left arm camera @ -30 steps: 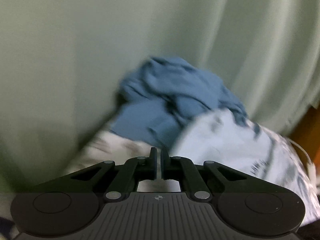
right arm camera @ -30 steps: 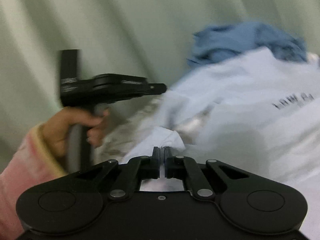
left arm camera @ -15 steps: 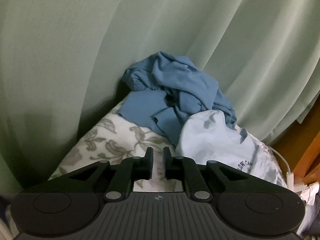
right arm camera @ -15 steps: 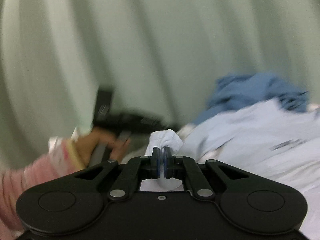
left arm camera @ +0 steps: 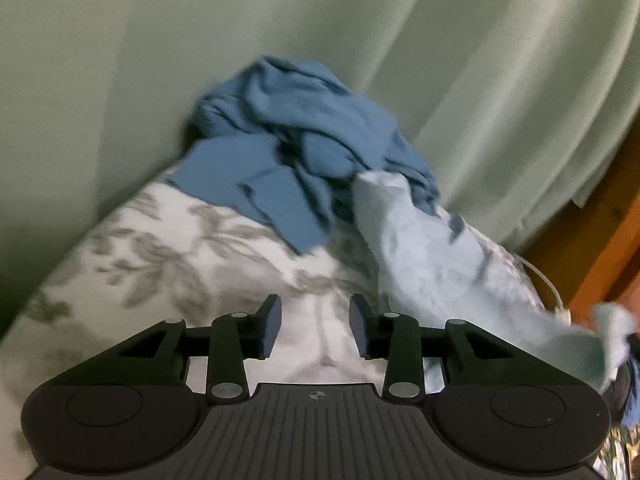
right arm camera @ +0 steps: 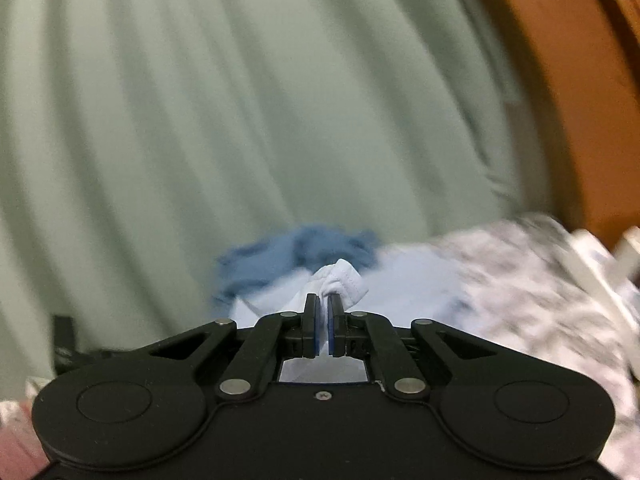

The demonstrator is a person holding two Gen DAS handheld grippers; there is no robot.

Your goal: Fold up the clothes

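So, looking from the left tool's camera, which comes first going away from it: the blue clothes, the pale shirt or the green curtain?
1. Pale shirt, just to the right.
2. Blue clothes, heaped farther back, centre.
3. Green curtain, behind everything.

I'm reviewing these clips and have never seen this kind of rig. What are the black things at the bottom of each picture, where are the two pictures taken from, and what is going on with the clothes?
The black shapes are hand-held grippers: a person holds one in each hand, and each carries a wide-angle camera looking forward along its two fingers. So one picture looks out from the left gripper, the other from the right gripper.

Both face a bed with a leaf-patterned sheet in front of a pale green curtain. A crumpled blue garment lies at the far end. Beside it is a pale blue shirt, stretched toward the right.

The right gripper is shut on a bunched edge of that shirt. The left gripper's jaws are opening, with nothing between them, only sheet behind. The right picture is blurred.
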